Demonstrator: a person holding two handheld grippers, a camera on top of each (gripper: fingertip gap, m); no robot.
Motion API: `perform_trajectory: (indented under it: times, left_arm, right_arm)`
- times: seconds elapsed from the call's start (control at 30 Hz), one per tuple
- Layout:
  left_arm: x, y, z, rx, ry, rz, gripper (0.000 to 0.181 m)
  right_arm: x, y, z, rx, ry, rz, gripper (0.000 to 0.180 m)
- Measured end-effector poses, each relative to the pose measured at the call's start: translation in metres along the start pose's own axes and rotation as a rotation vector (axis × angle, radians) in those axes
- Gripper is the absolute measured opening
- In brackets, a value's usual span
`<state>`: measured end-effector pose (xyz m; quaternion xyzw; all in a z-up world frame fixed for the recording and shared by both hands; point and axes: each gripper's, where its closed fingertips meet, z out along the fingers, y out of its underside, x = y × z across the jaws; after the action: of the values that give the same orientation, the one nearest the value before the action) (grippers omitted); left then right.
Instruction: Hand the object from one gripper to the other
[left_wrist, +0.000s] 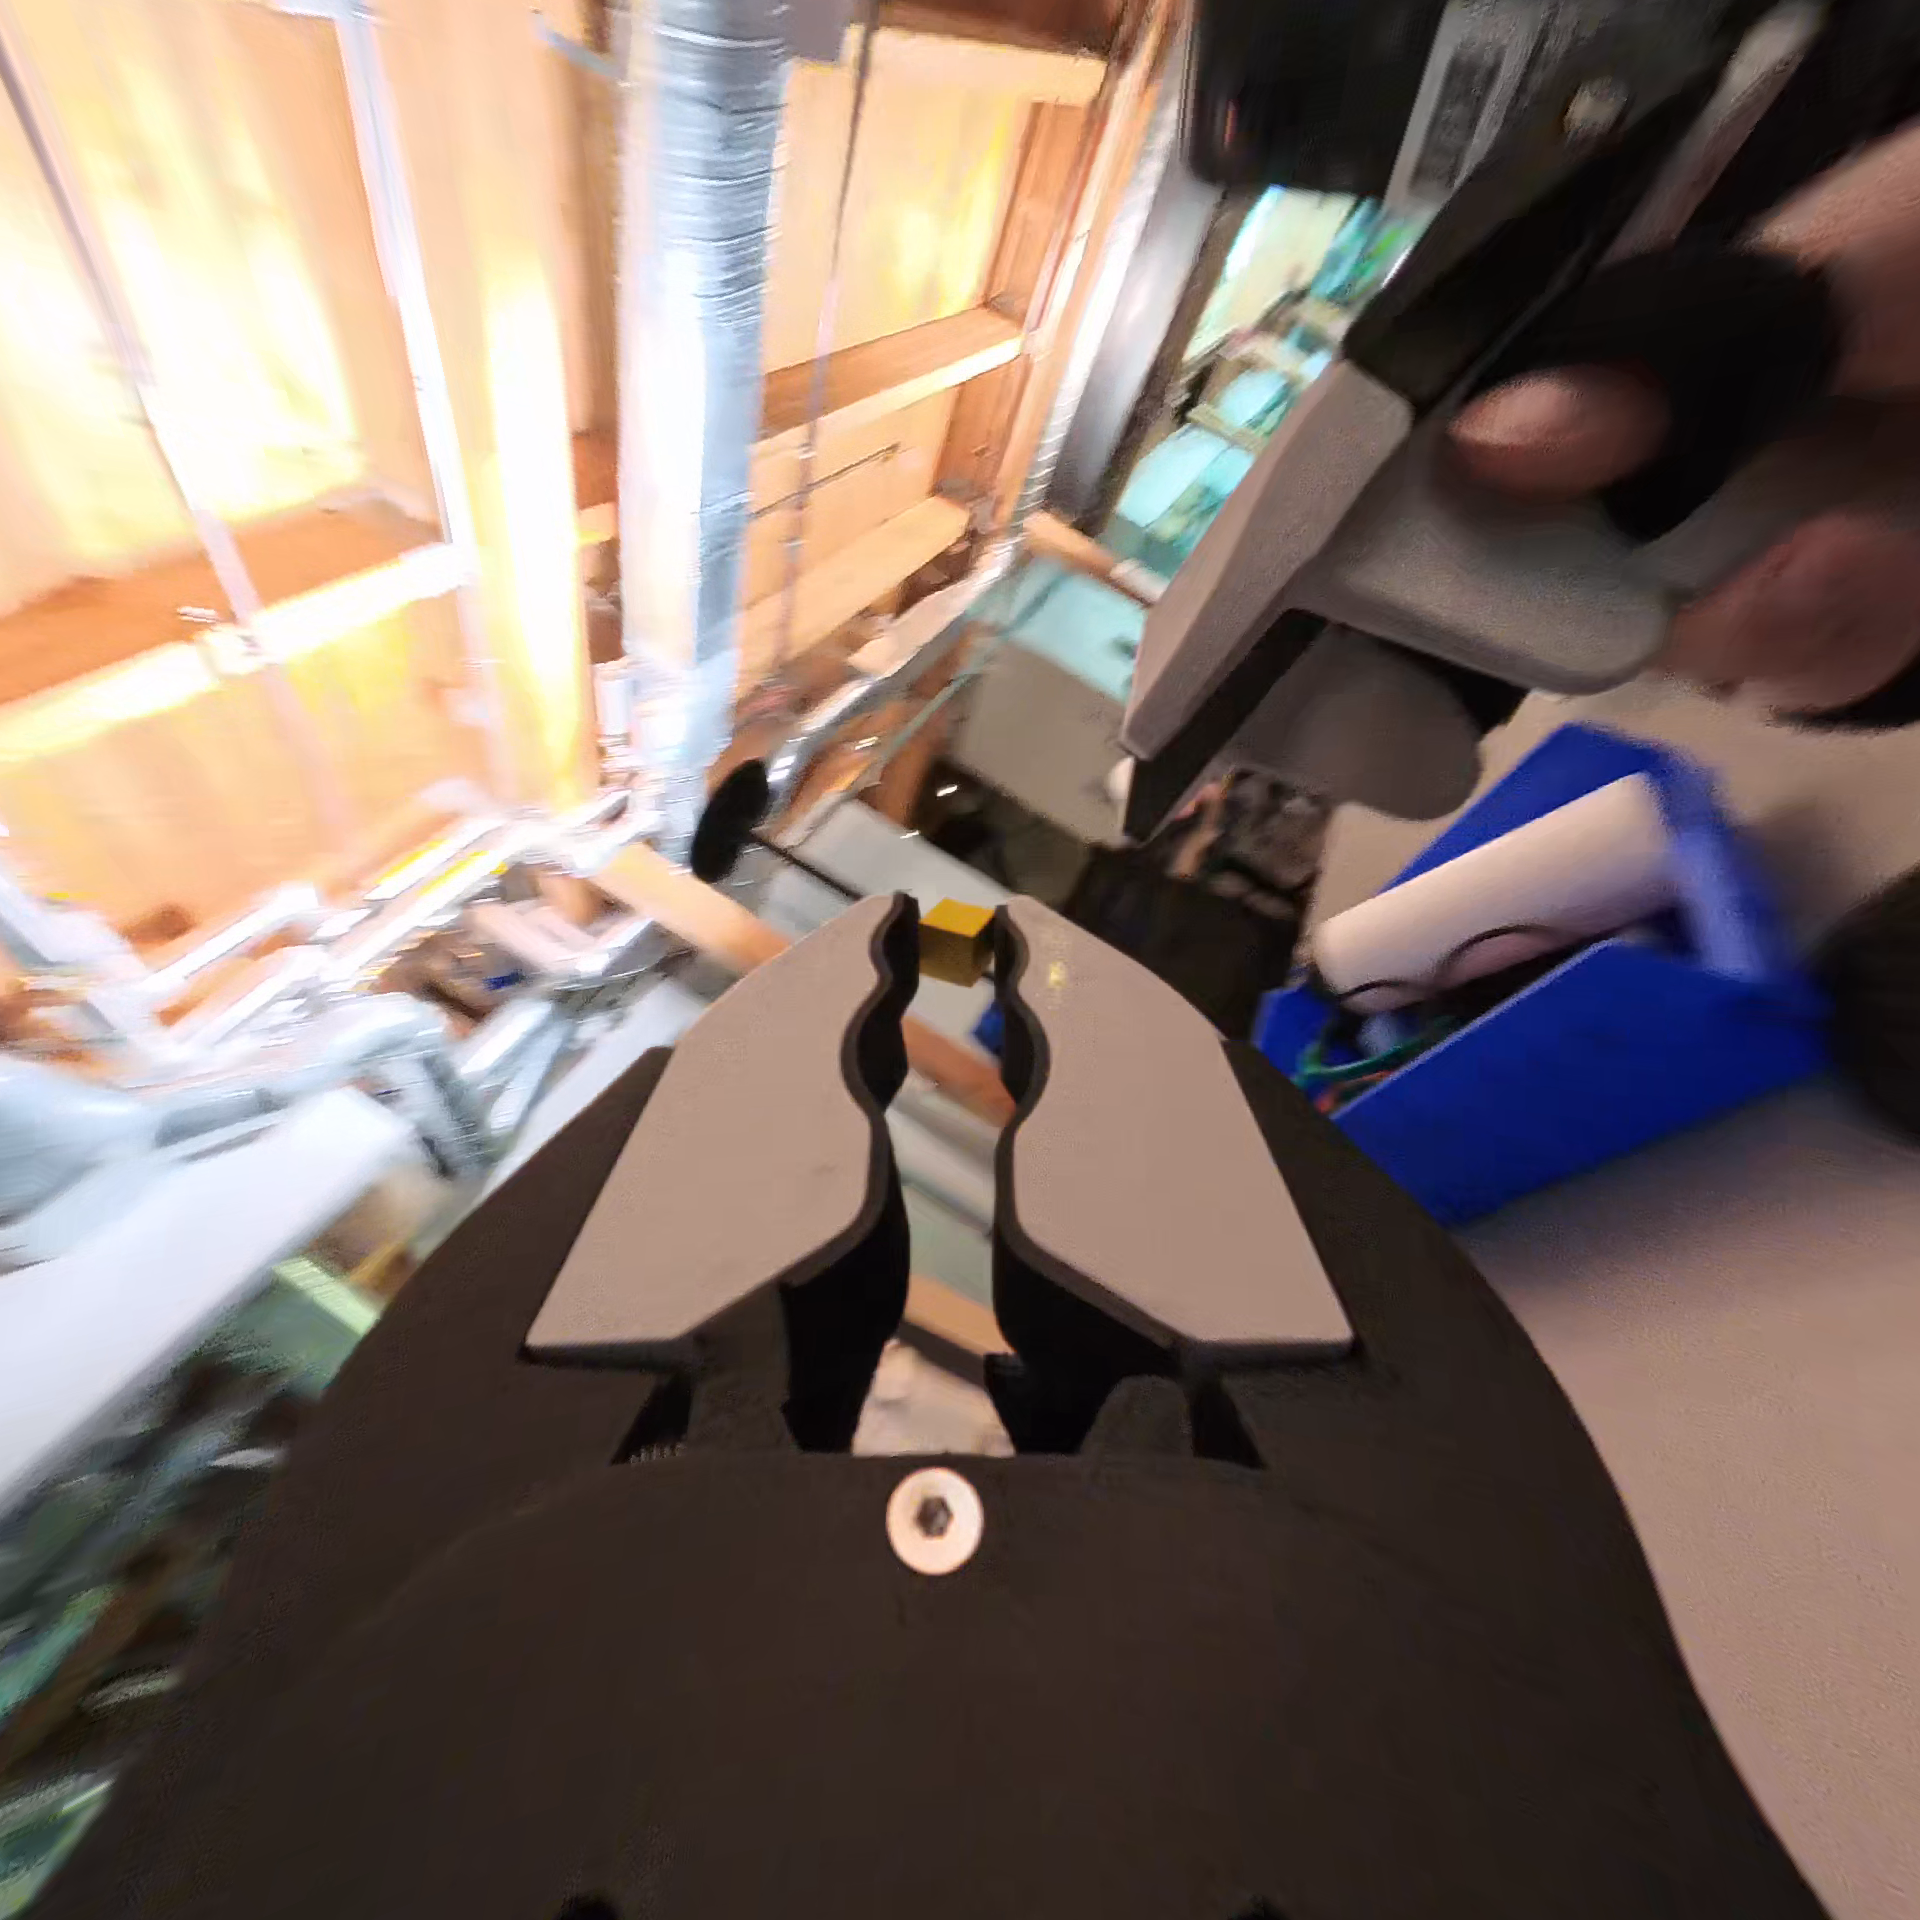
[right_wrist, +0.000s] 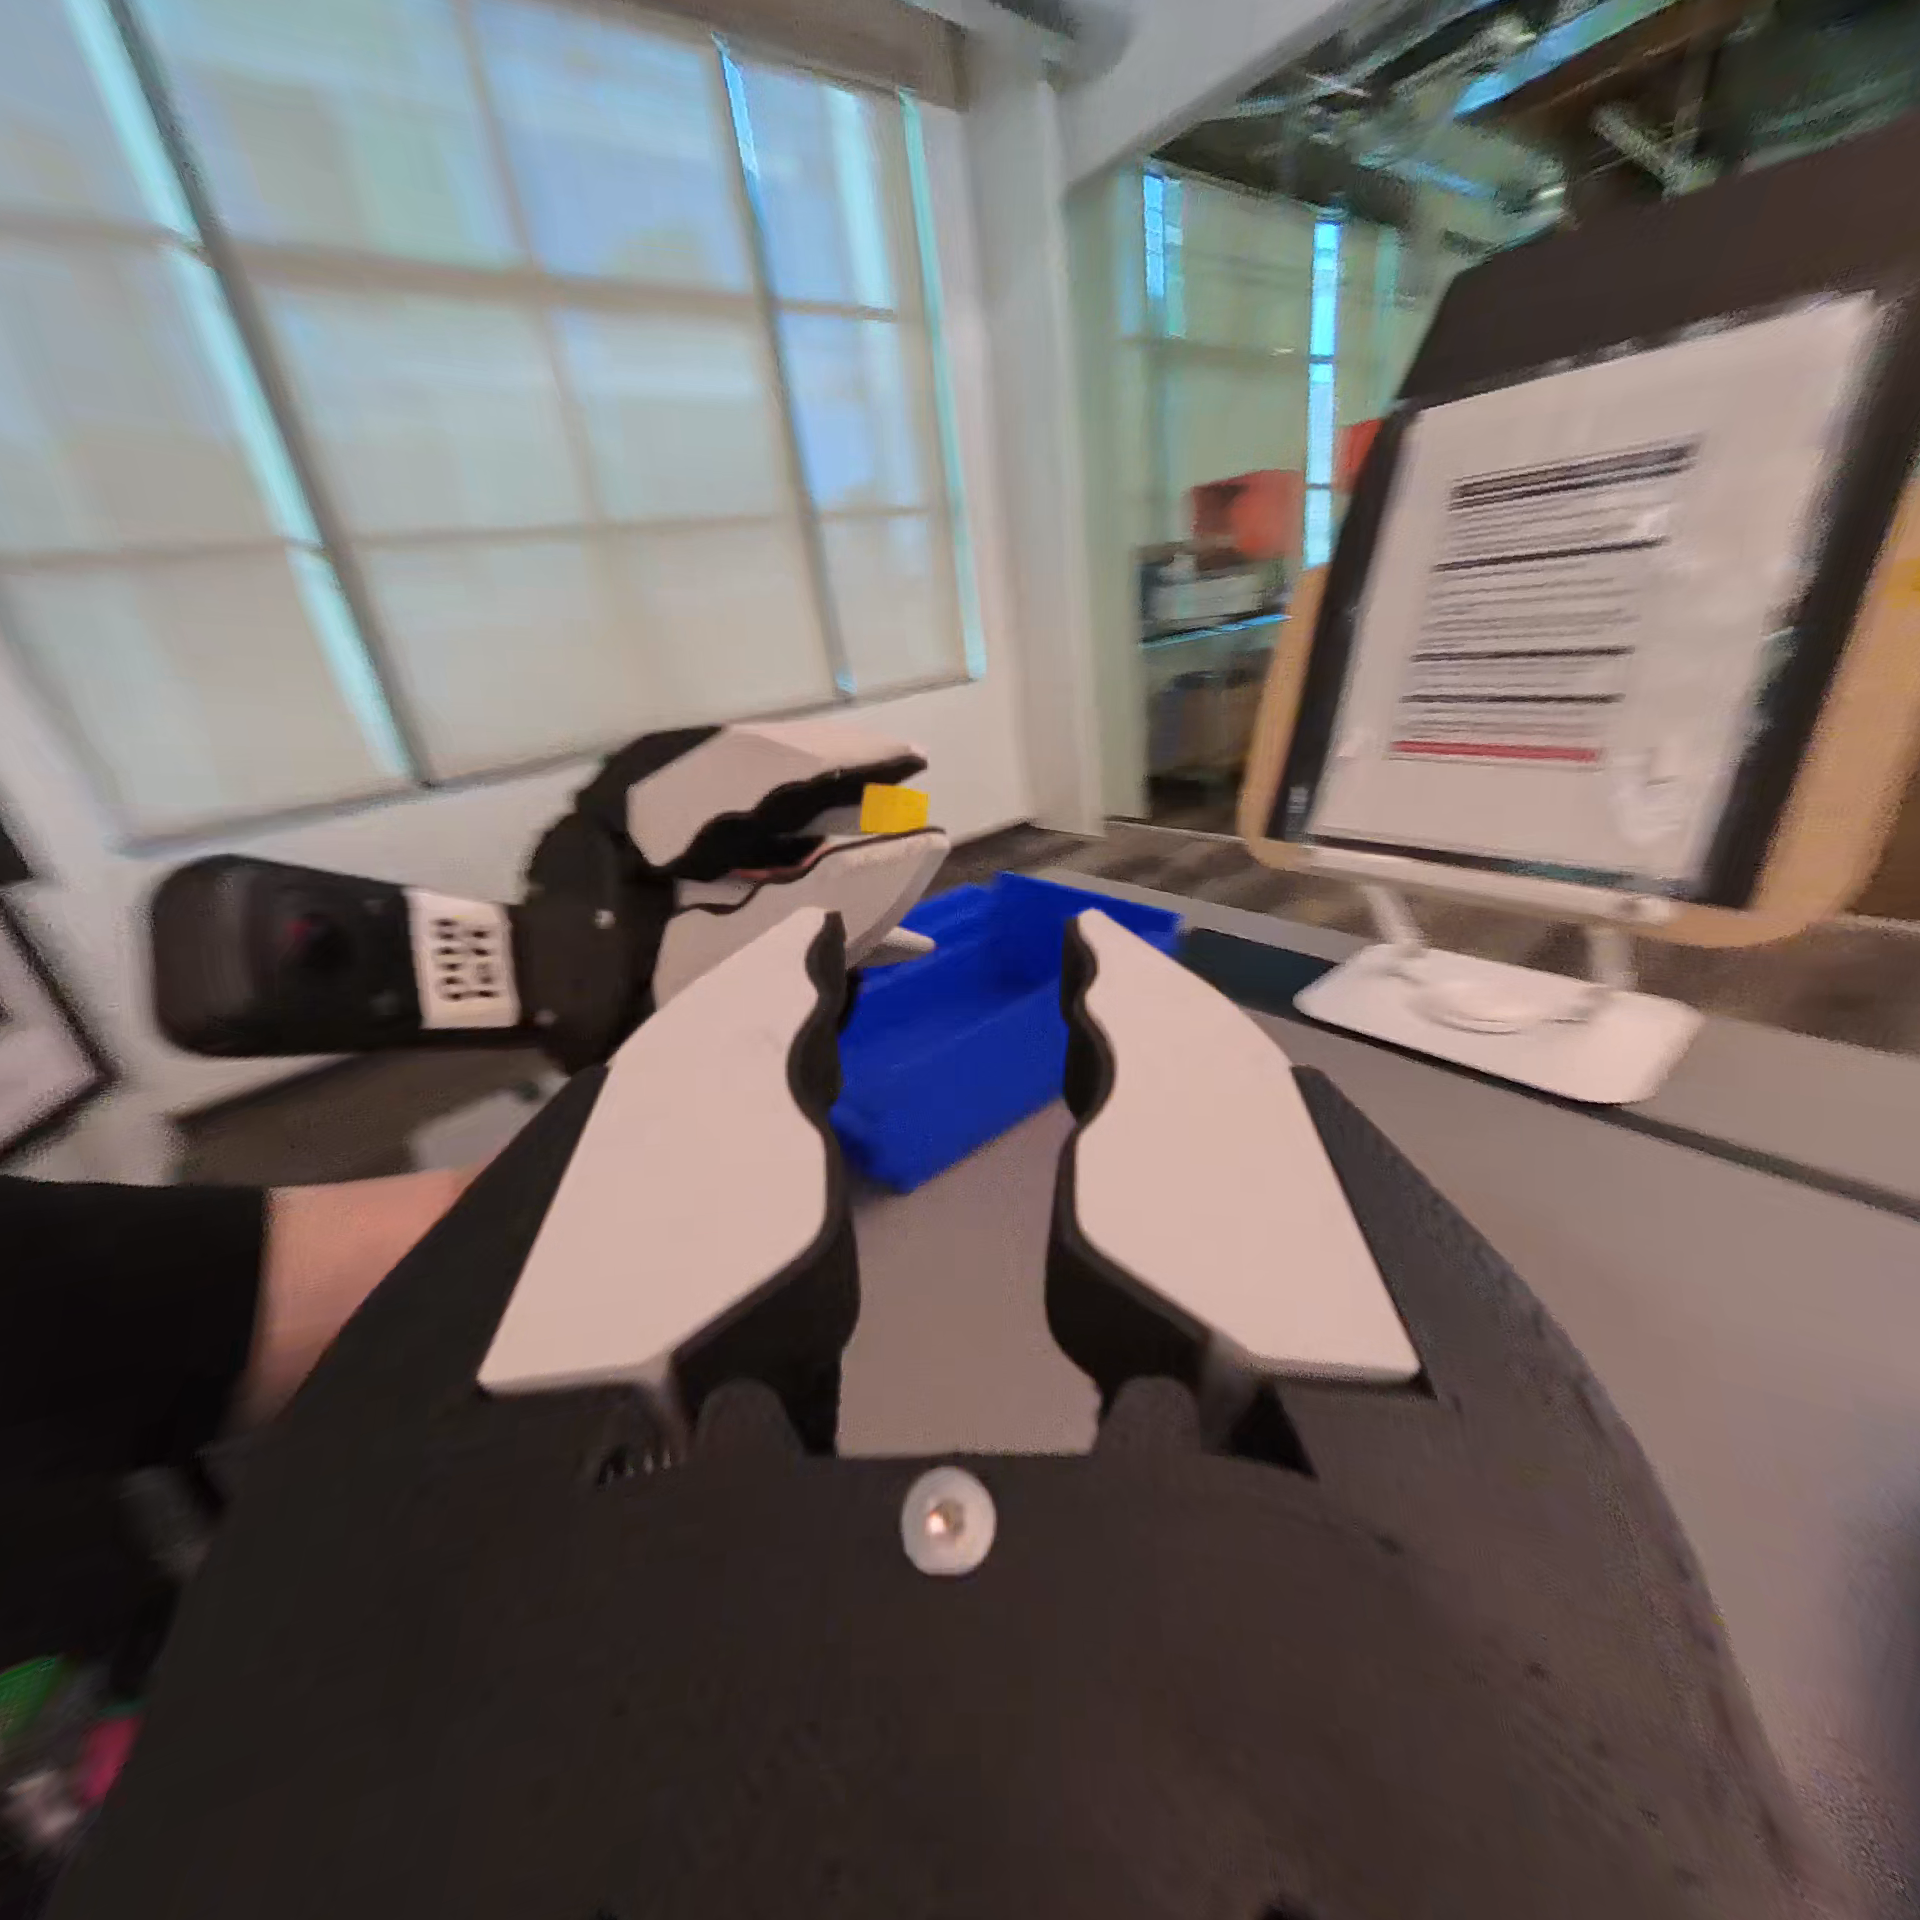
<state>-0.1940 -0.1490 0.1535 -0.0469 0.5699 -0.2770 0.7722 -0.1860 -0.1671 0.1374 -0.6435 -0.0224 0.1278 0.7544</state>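
Note:
A small yellow block sits pinched between the tips of my left gripper, which is shut on it and held up in the air. The same block shows in the right wrist view, clamped in the left gripper's tips up and to the left of my right gripper. My right gripper is open and empty, with a wide gap between its grey fingers. In the left wrist view the right gripper's body is at the upper right, held by a person's hand; its tips are hidden.
A blue bin holding a white cylinder sits on the grey table; the bin also shows in the right wrist view. A monitor on a white stand stands on the table to the right. Windows are behind.

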Motion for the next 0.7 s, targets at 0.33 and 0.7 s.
perform_trajectory:
  times: [0.33,0.7]
  left_arm:
    - [-0.007,0.005,-0.001,-0.072,-0.089,0.169,0.013]
    - [0.007,0.014,0.002,-0.110,-0.019,0.208,0.015]
  right_arm:
    - [-0.012,-0.006,0.044,-0.170,0.219,-0.378,0.026]
    - [0.002,0.005,0.042,-0.201,0.206,-0.381,0.011]
